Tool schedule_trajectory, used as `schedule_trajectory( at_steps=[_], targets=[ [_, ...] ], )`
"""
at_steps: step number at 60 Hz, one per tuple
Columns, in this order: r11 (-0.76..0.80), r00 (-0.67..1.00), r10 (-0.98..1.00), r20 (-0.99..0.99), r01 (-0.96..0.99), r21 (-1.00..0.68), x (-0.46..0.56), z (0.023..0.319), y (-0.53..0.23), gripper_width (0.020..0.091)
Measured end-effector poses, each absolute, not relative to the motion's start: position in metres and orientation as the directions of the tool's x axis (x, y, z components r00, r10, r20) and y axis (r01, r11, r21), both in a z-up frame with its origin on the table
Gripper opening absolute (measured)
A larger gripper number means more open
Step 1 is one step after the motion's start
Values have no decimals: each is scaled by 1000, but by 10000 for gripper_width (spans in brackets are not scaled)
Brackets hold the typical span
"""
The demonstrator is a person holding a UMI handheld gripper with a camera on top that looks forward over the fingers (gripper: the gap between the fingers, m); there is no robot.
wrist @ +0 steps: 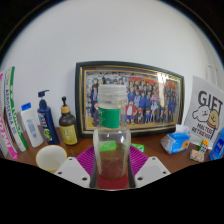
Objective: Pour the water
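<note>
A clear plastic bottle (111, 135) with a white cap and a green neck band stands upright between my gripper's (112, 165) two fingers. Both magenta pads (87, 160) press against its lower body, so the gripper is shut on it. Its base is hidden low between the fingers. A pale yellow cup (51, 157) sits on the wooden table (75, 147) just left of the fingers. Beyond the pads, small green pieces (137, 148) show to the right of the bottle.
A framed group photo (140, 97) leans on the white wall behind the bottle. At the left stand a blue pump bottle (45, 117), an amber pump bottle (67, 126) and white tubes (31, 125). A "GIFT" box (205, 120) and a small blue-white carton (177, 142) are at the right.
</note>
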State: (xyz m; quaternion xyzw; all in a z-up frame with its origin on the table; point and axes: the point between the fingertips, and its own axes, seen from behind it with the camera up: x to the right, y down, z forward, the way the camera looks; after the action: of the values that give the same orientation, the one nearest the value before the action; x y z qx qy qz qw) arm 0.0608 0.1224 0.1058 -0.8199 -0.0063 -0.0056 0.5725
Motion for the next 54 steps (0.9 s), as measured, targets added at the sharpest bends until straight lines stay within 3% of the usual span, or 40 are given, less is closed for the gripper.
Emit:
schedule_trajectory(
  at_steps=[10, 21, 27, 31, 32, 34, 39, 54],
  targets=[
    [-387, 998, 15, 57, 59, -920, 67, 62, 118, 444],
    [-356, 999, 14, 37, 39, -934, 68, 61, 116, 479],
    [-385, 999, 6, 33, 33, -922, 69, 59, 114, 583],
    [-424, 999, 8, 38, 38, -905, 67, 56, 109, 848],
    [-429, 999, 10, 39, 40, -902, 66, 57, 108, 869],
    [-439, 999, 12, 43, 43, -897, 65, 59, 104, 825],
    [-453, 998, 1, 62, 56, -890, 64, 70, 90, 860],
    [-496, 997, -39, 67, 39, -868, 38, 132, -2, 854]
  ],
)
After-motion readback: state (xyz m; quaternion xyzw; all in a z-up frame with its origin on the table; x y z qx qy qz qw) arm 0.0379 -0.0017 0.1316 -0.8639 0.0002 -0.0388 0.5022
